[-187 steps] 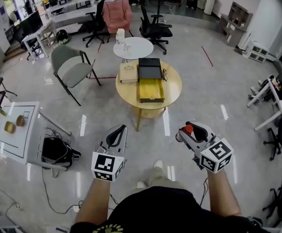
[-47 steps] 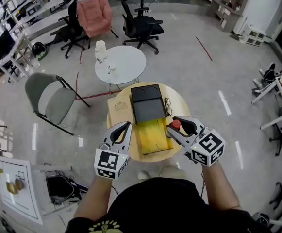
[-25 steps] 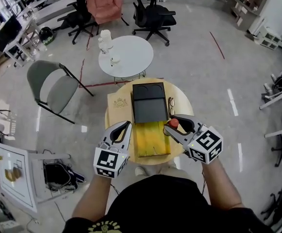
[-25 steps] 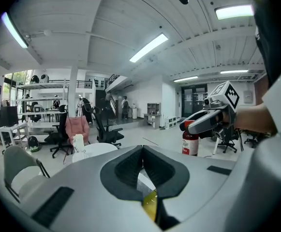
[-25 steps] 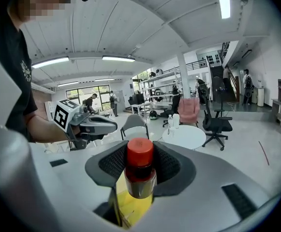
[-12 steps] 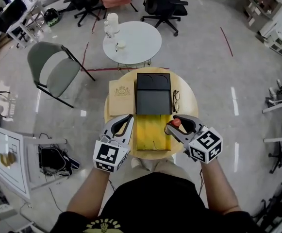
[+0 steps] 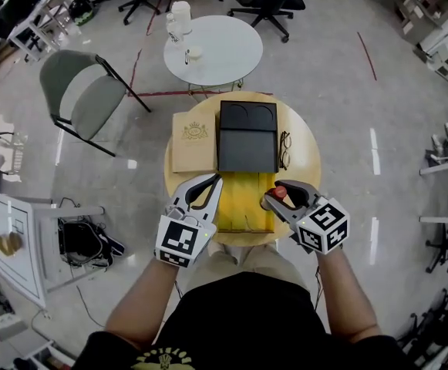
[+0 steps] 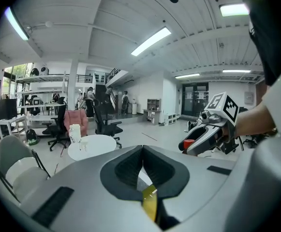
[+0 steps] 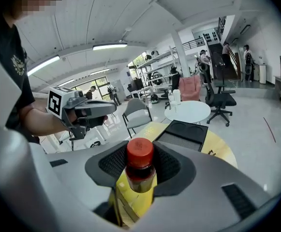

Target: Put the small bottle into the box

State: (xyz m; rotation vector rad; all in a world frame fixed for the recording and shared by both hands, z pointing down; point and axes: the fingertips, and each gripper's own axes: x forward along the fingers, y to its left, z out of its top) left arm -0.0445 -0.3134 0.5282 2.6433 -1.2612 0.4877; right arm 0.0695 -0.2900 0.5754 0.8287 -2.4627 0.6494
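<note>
Your right claw (image 7: 274, 196) grips the bottle (image 9: 140, 170) upright beside the open box (image 7: 247, 206), lower centre, poised for lowering; left claw (image 7: 210, 182) is closed, empty.

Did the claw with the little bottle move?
Yes. The right gripper, holding the small bottle, moved forward: earlier well short of the round table, now over it beside the yellow box.
</note>
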